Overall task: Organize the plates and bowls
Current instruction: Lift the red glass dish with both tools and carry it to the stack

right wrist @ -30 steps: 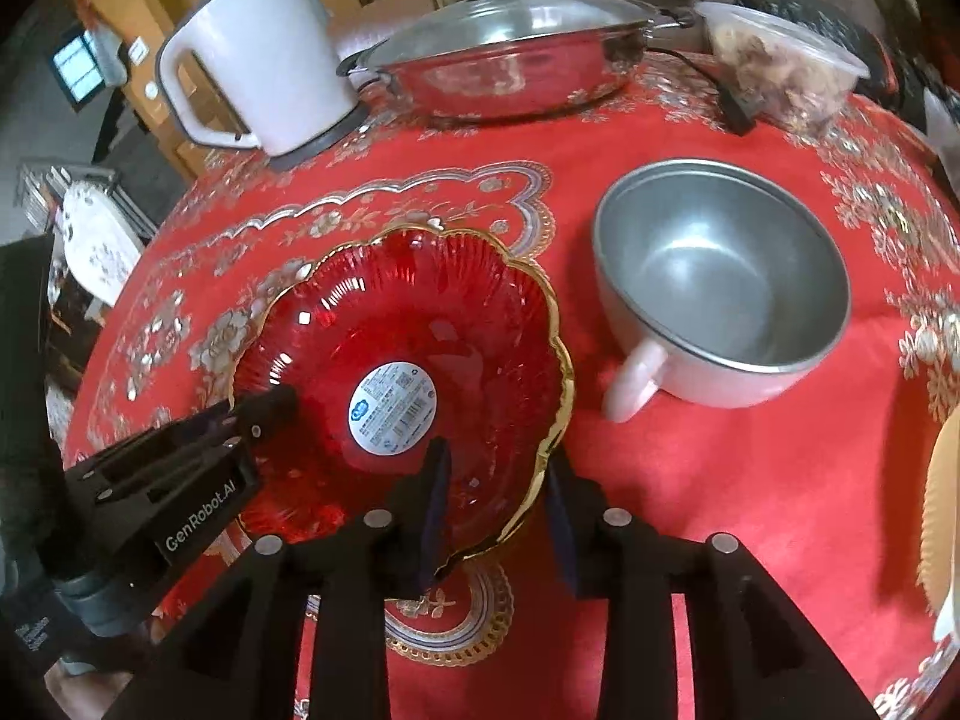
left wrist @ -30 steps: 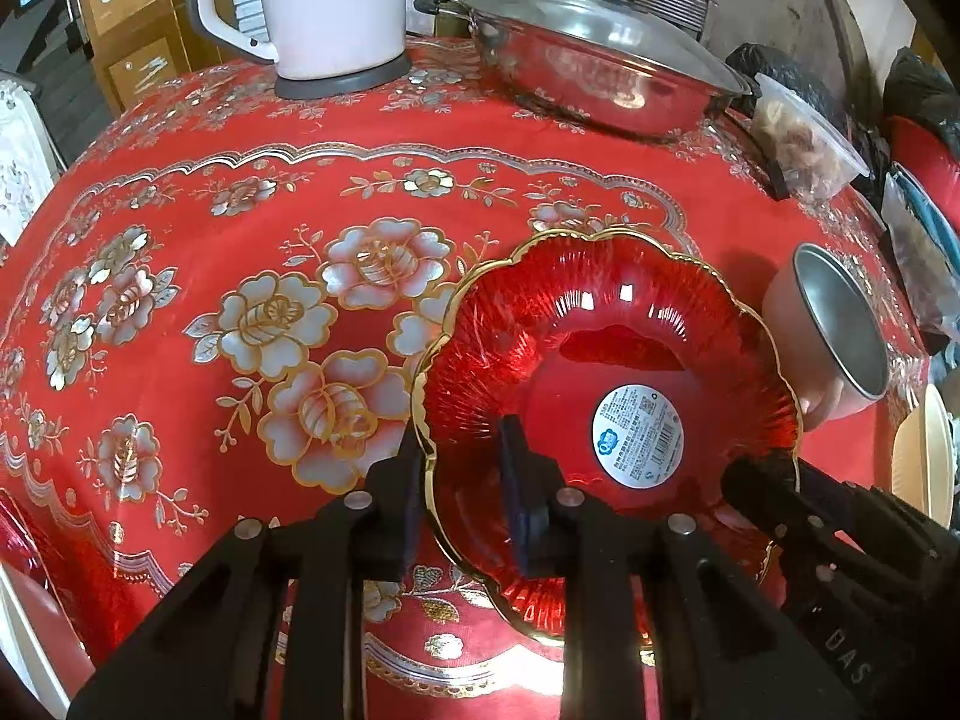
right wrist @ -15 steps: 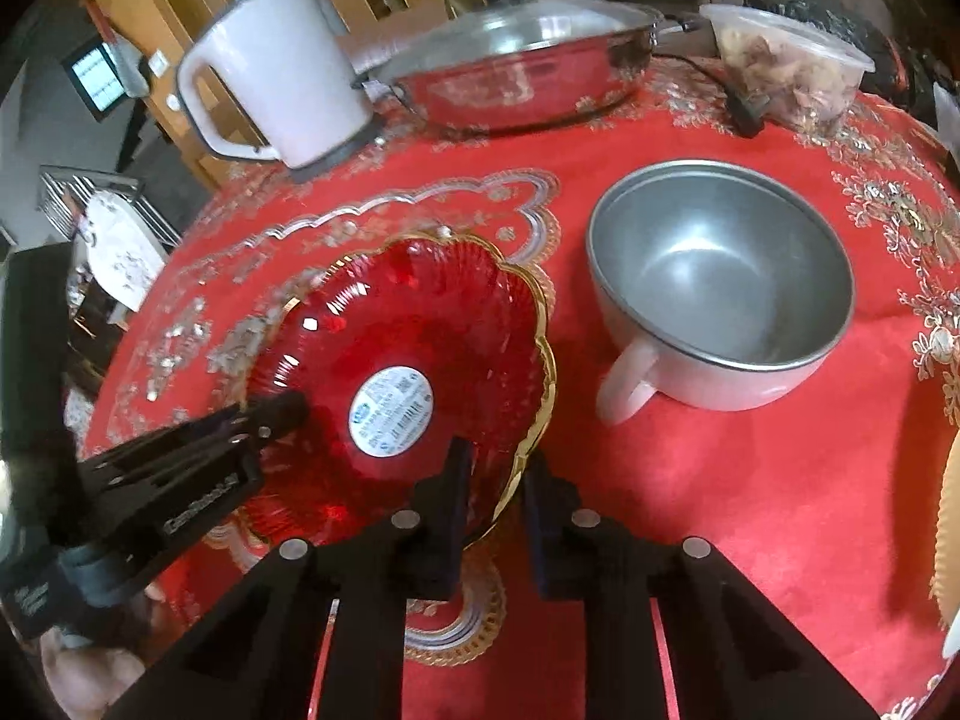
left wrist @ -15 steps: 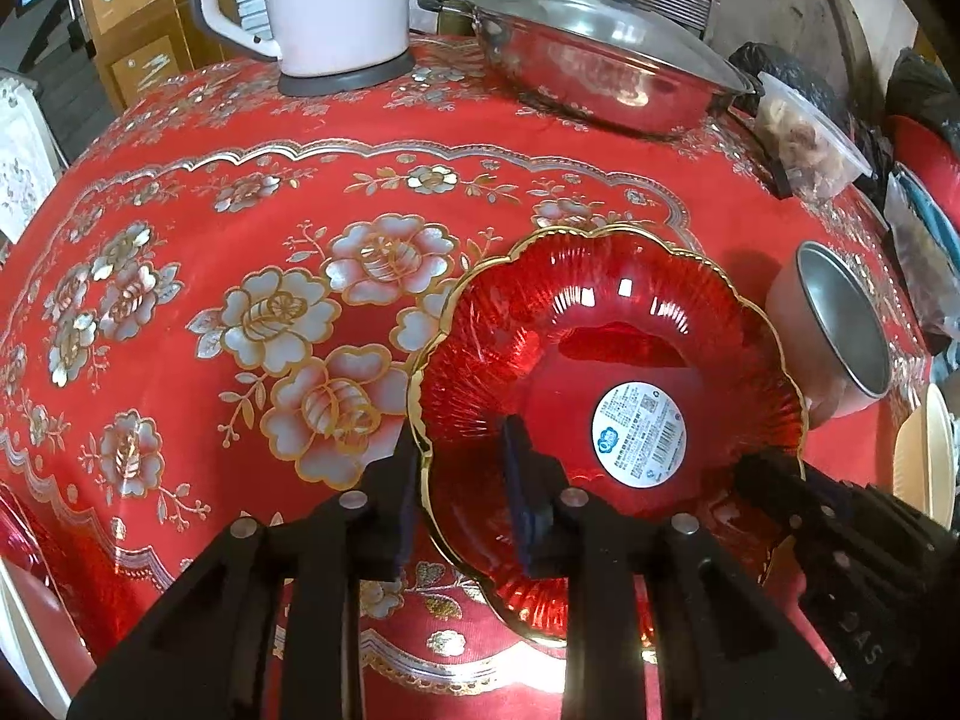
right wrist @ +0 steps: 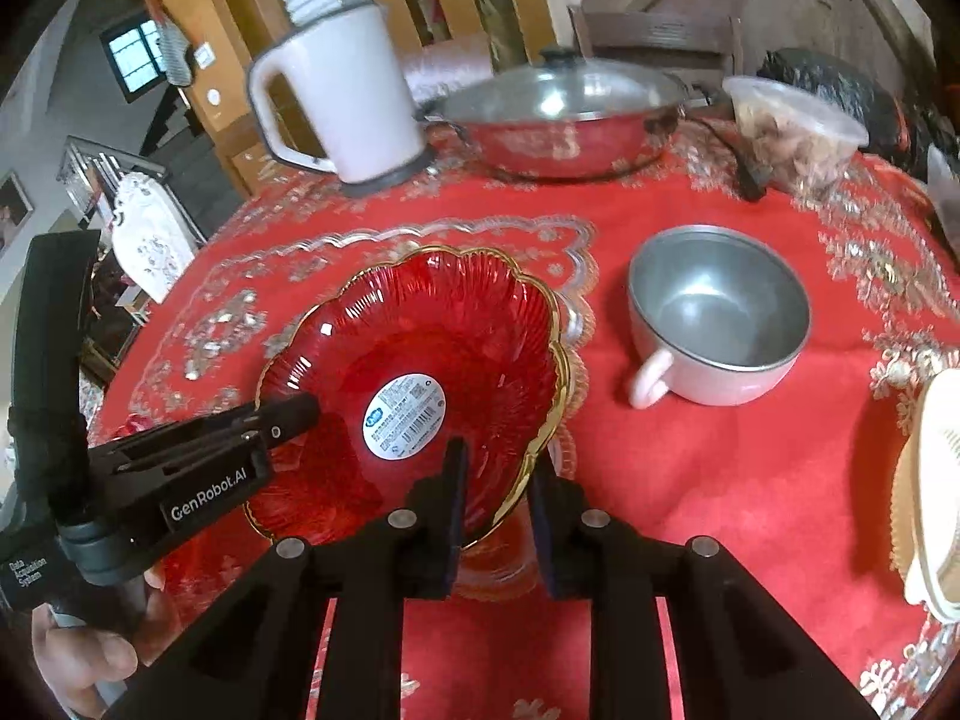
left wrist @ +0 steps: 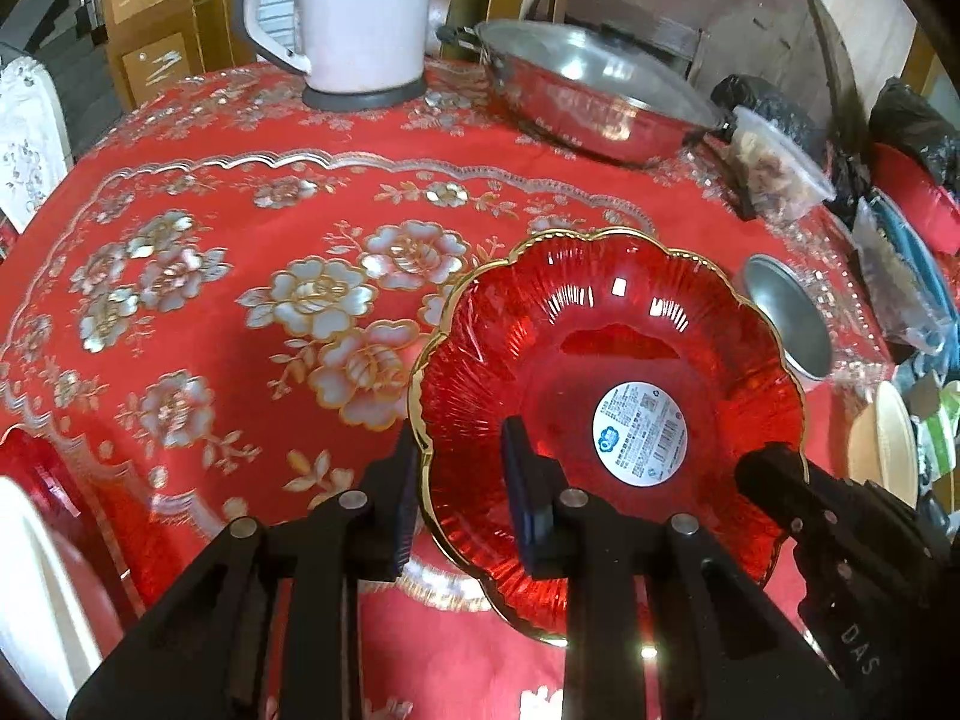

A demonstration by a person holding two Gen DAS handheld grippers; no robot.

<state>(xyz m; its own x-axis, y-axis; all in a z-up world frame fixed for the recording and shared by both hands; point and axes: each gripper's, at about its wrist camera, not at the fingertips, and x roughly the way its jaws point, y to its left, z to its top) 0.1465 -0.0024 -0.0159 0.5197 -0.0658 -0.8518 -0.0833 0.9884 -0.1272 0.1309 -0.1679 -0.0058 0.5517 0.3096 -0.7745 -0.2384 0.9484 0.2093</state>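
Two grippers hold one red glass bowl (left wrist: 606, 360) with a gold scalloped rim, lifted and tilted above the bench (left wrist: 240, 228), which is covered with a red cloth with flower pattern. The left gripper (left wrist: 462, 492) has narrow jaws on the bowl's near-left rim, one finger outside and one inside. The right gripper (right wrist: 495, 501) clamps the near-right rim in the same way, jaws narrow. A round white sticker (right wrist: 405, 409) sits in the middle of the bowl. To the right of the bowl, apart from it, a metal bowl (right wrist: 720, 315) with a pale handle stands upright on the cloth. At the far side stand a white kettle (right wrist: 342, 96) and a steel pot (right wrist: 558, 120) with a lid. A hand (right wrist: 78, 654) holds the left gripper's handle at the near left
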